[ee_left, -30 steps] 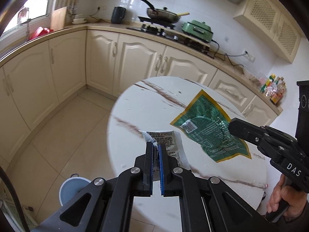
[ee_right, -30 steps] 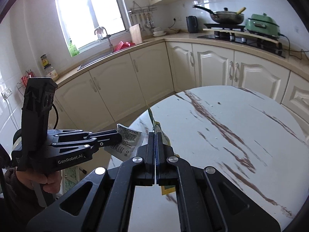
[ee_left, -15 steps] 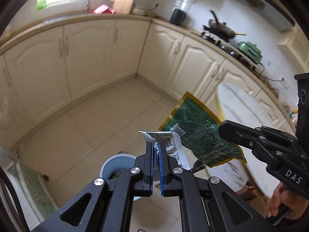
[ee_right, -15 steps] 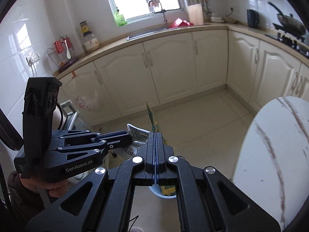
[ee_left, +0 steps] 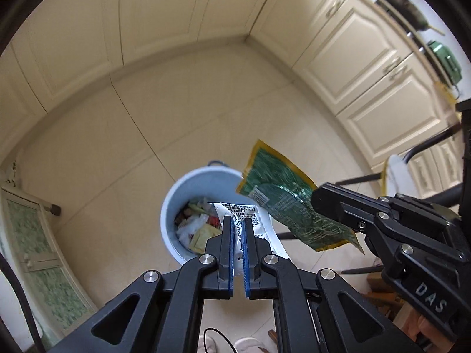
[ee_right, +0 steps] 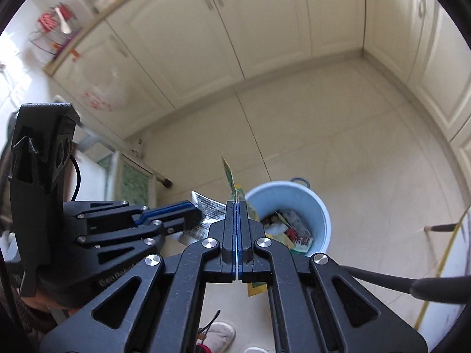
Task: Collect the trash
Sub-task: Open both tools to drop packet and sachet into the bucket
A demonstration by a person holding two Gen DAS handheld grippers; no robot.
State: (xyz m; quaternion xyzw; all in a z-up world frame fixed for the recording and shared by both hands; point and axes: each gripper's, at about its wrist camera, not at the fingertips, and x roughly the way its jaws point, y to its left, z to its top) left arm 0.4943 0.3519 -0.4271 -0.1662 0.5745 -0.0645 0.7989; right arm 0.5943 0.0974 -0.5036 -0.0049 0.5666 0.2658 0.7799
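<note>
Left wrist view: both wrappers hang over the floor (ee_left: pixel 123 135) beside the blue bin (ee_left: pixel 203 182), ready to drop.

The bin stands open on the floor near the corner of the cabinets (ee_left: pixel 347 58), already holding scraps, with bare tile all round it. The green bag (ee_left: pixel 282 206), pinched at one end by the right gripper (ee_left: pixel 316 203), slants with its long axis across the bin's right rim, its far corner over the opening. The white wrapper (ee_left: pixel 247 210), pinched in the left gripper (ee_left: pixel 239 222), hangs over the bin's near rim, so the left hand looks nearer the opening. A chair (ee_left: pixel 397 173) crowds the right side.
</note>
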